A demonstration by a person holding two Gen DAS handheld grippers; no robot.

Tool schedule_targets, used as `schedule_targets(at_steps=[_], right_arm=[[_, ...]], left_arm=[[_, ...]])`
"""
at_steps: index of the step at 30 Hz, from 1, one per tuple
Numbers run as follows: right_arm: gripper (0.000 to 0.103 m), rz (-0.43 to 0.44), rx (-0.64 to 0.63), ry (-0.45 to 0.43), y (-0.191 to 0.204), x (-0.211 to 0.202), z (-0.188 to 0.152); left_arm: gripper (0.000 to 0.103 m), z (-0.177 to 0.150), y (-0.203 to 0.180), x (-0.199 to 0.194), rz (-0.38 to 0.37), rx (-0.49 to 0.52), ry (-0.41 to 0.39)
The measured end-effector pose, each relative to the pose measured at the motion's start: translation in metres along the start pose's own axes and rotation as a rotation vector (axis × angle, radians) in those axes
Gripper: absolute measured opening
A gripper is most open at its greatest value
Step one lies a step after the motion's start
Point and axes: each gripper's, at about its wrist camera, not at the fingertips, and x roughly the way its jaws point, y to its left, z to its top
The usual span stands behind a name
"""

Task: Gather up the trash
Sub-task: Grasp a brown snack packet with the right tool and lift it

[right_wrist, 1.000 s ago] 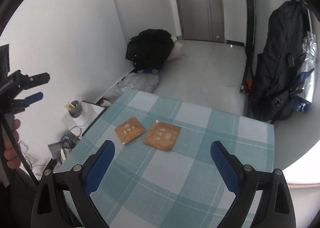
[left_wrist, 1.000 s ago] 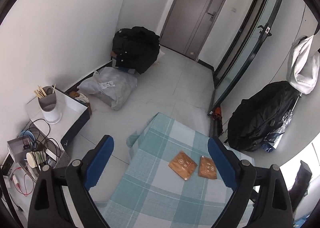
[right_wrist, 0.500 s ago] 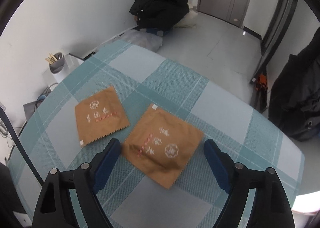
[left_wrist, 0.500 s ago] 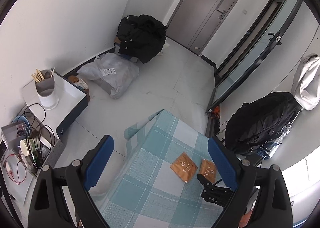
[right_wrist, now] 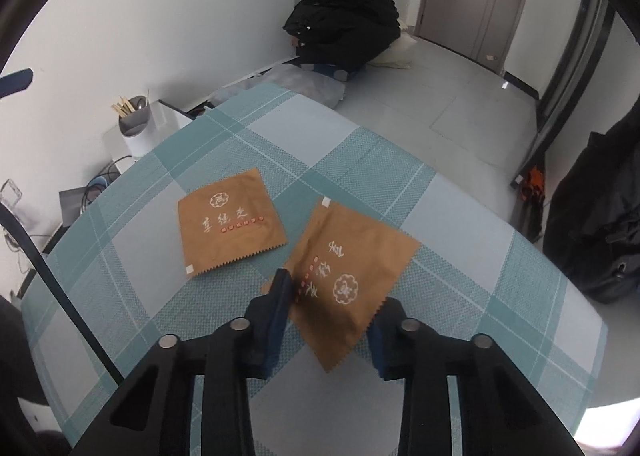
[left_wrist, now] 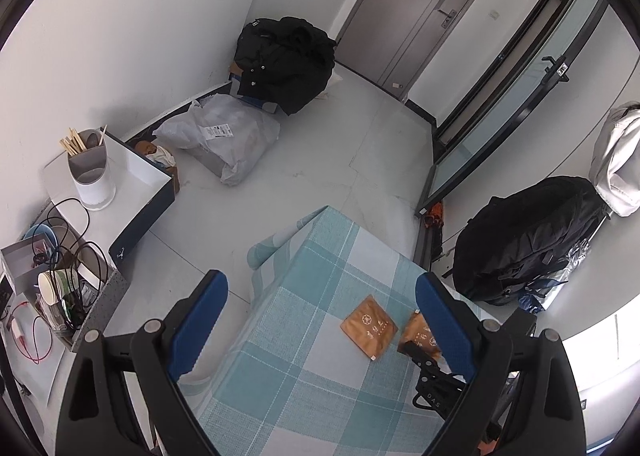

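Teal-checked tablecloth [right_wrist: 372, 159] under two brown printed packets, nearer packet [right_wrist: 352, 272] between right tool's [right_wrist: 332, 320] just-narrowed pads, left tool [left_wrist: 320, 328] agape.

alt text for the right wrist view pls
The right gripper has just been closing around a brown packet, which buckles between its blue fingers on a teal checked tablecloth. A second brown packet lies flat beside it.

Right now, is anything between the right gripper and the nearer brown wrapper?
Nothing visible. The right gripper has just been closing, and the nearer brown wrapper already lies between its fingers, bowed up off the checked tablecloth. The other brown wrapper lies apart, to the side.
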Motion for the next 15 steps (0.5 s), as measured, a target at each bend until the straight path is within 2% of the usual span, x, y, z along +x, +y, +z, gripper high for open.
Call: schedule_targets(at_steps=[9,15], right_arm=[[0.003,0.085,0.110,-0.023,-0.015,-0.019,-0.005],[0.002,0.105,0.165,-0.042,-0.022,-0.040,-0.012]], left_arm=[[0.093,-0.001,-0.004,0.006,0.021,0.025,0.017],[0.093,-0.005,-0.012,0.013,0.062,0.089,0.029]])
